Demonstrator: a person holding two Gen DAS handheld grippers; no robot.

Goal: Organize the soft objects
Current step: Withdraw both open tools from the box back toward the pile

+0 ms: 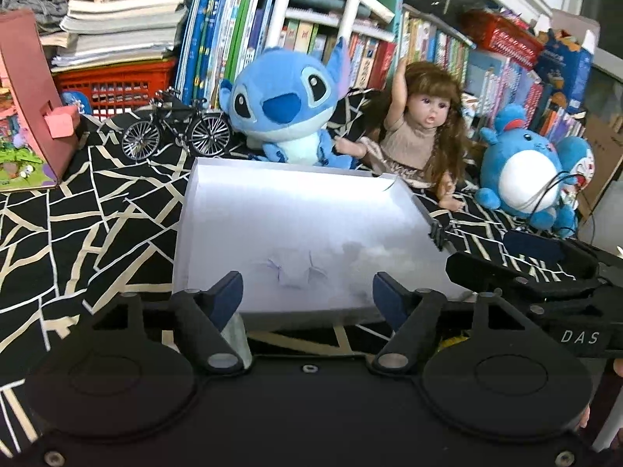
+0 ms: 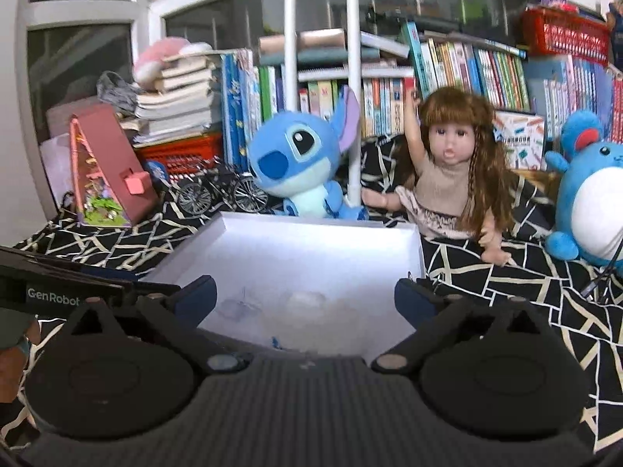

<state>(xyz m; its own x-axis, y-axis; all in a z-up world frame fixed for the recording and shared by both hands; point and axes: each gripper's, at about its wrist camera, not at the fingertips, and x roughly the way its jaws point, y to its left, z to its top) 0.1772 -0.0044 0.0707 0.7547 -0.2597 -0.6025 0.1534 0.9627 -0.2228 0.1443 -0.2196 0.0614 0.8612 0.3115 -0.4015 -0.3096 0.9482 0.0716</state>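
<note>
Soft bits in white box (image 1: 303,210), clearer from left; both grippers (image 1: 307,295) (image 2: 305,297) wide apart, empty.

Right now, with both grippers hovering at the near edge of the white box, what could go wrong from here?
1. The blue plush leans at the white box's far wall; reaching over could shove the light box.
2. The model bicycle stands right beside that plush and looks easy to topple.
3. The left gripper and right gripper, both open and empty, sit close together and could collide.
</note>
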